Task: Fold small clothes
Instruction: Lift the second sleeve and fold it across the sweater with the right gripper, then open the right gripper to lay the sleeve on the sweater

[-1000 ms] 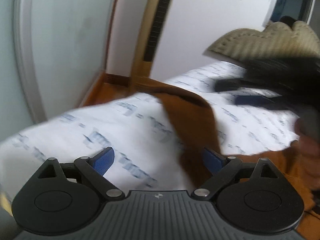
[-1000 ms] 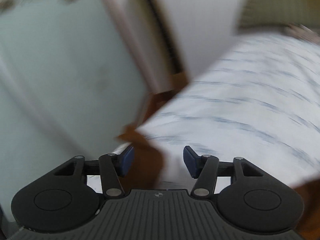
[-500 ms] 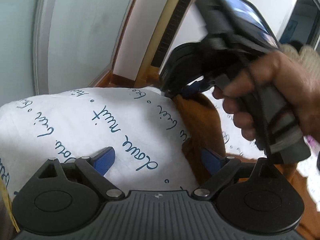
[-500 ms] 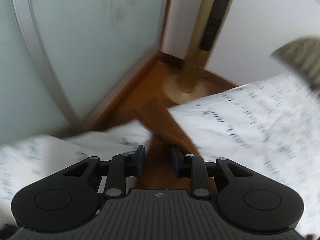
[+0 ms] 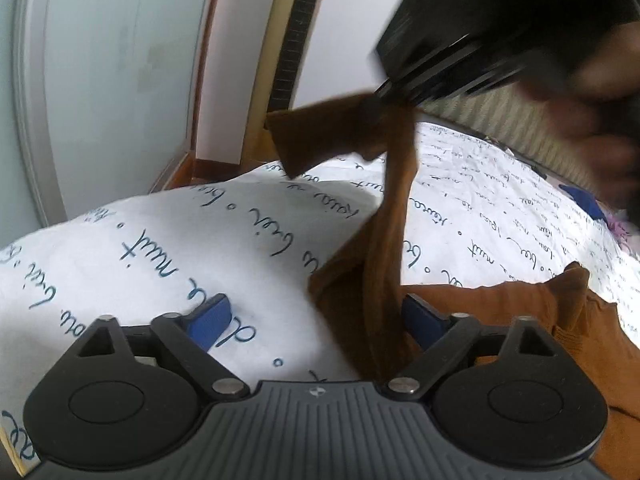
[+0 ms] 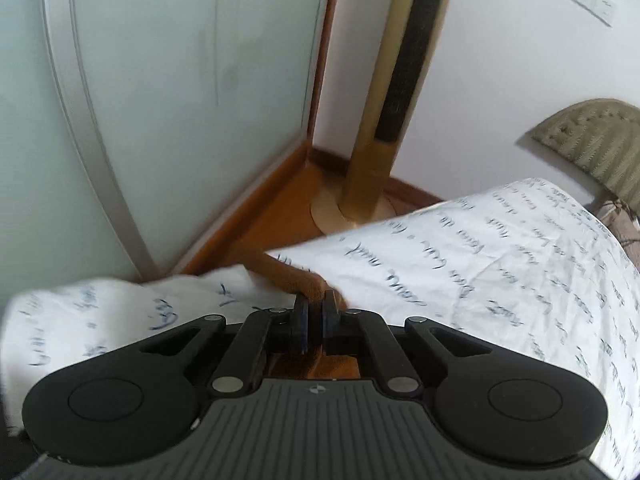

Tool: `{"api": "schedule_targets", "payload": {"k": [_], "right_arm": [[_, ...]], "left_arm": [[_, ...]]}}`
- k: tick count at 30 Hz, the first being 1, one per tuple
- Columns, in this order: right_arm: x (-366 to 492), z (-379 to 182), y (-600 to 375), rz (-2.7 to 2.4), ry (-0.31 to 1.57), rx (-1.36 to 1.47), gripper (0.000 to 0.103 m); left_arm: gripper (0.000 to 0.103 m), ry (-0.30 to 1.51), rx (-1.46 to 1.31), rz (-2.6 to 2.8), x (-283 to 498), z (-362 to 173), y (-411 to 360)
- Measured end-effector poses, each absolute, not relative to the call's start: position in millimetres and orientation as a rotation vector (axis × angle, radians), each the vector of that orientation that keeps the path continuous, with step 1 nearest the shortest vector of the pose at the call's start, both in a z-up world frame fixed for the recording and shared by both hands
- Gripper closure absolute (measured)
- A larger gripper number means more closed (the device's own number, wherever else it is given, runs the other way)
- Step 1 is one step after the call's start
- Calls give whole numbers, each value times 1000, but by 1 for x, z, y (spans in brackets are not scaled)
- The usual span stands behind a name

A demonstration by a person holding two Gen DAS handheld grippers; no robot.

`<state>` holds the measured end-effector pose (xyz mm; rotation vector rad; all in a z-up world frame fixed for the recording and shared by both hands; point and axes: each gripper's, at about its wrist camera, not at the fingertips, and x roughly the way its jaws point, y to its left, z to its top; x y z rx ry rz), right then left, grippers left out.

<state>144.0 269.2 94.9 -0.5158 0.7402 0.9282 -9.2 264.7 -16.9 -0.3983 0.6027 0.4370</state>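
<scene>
Our right gripper (image 6: 314,316) has just clamped onto the brown garment (image 5: 384,248), and we are lifting one end off the bed (image 5: 168,240). Our left gripper (image 5: 316,316) is narrowing slightly, jaws wide around the hanging cloth, not gripping.

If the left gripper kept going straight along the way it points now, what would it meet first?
Most likely the white printed bedsheet, which fills the view ahead of the left gripper, whose jaws are closing. The brown garment hangs nearer its right finger, so it might brush that first; depth is unclear.
</scene>
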Motion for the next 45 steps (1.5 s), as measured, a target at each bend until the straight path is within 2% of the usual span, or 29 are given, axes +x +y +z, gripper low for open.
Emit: {"api": "schedule_targets", "payload": {"k": [2,9,12,23,31,37,39,40,42,43,44,45], "right_arm": [[145,113,246,944,716,-448,95],[140,147,171,901,622,-294,95],[143,152,140,844,585,-249,95],[144,133,-43,547,493,59,95],[139,39,-171,282,552,298,95],[127,-31,-209,165,663,380,94],[122,-47,-218,143,710,411,89],[118,-52,-220,131,733,425,81],[108,-54,-228,130,749,462,77],[98,-51,-234,138,746,472,71],[92,-48,-237,131,746,463,60],[87,-44,-240,120,743,444,59]], "left_arm": [[16,616,-378,427,-1,-16,261],[56,672,-347,413,28,-15,239],[62,686,-363,385,40,-15,231],[63,659,-198,278,78,-3,150],[62,741,-66,215,73,-32,92],[62,734,29,179,48,-27,77],[62,731,41,155,35,-21,80],[62,726,41,134,27,-18,82],[61,723,44,86,11,-9,89],[61,729,37,68,6,-6,92],[61,735,20,57,1,-2,97],[61,737,4,46,-2,3,102]]}}
